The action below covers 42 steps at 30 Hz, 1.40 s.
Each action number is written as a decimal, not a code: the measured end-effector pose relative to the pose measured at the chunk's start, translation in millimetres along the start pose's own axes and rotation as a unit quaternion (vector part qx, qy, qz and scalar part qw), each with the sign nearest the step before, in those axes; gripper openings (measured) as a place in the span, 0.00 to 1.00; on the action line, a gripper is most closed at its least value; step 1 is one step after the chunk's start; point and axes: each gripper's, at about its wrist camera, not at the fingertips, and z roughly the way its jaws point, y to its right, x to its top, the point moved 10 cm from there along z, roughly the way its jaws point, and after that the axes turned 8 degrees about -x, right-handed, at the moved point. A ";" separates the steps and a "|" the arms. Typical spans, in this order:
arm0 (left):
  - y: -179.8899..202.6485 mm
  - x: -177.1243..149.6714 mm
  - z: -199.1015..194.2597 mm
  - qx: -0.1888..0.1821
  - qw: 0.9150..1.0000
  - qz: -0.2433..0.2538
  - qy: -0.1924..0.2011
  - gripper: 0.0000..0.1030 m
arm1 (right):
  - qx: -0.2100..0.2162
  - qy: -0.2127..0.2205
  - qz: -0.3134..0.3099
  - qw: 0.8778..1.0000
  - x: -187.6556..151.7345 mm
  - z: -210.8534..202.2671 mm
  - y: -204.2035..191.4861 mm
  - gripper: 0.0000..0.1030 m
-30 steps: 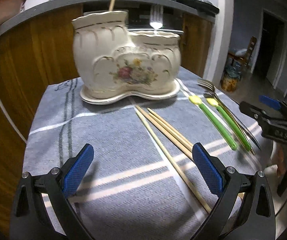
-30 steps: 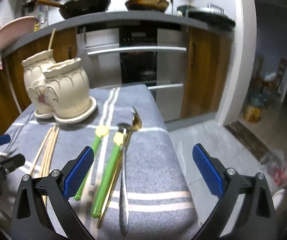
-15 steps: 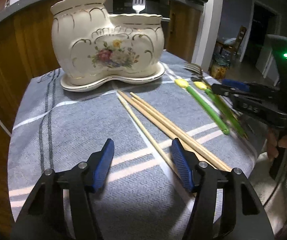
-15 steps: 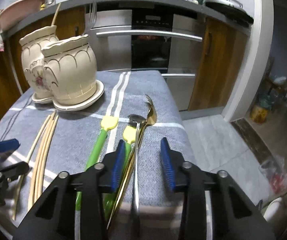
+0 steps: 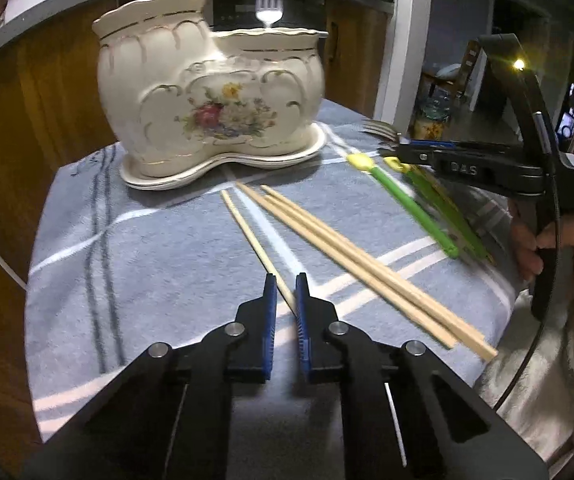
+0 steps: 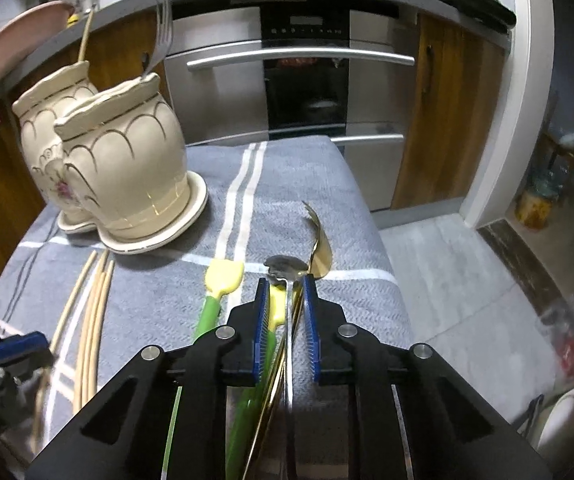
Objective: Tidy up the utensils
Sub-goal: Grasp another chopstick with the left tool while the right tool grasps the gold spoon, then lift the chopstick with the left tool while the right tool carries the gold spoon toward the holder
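Jaws of the left gripper (image 5: 285,294) are closing around one chopstick (image 5: 253,238); right gripper (image 6: 285,300) jaws are closing around the spoon (image 6: 285,274) and gold fork (image 6: 319,248).

Left gripper (image 5: 285,294) closing around chopstick (image 5: 255,242)

A glossy glazed ceramic utensil holder (image 5: 211,96) stands near the tabletop's far edge on a matt, woven grey cloth (image 5: 135,264). Pale, smooth wooden chopsticks (image 5: 351,256) lie beside shiny green plastic handles (image 5: 411,212) and polished metal spoons (image 6: 287,272).
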 end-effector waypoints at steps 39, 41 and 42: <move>-19.1 46.1 -70.4 -0.032 0.988 -0.013 0.151 0.04 | 0.109 0.261 0.016 0.959 40.1 -149.4 -23.4 0.02; -20.0 47.7 -71.0 -0.033 0.987 -0.014 0.154 0.04 | 0.112 0.265 0.016 0.957 42.0 -152.5 -25.1 0.02; -20.3 48.1 -72.6 -0.034 0.987 -0.014 0.157 0.04 | 0.113 0.267 0.017 0.957 42.5 -154.3 -25.8 0.02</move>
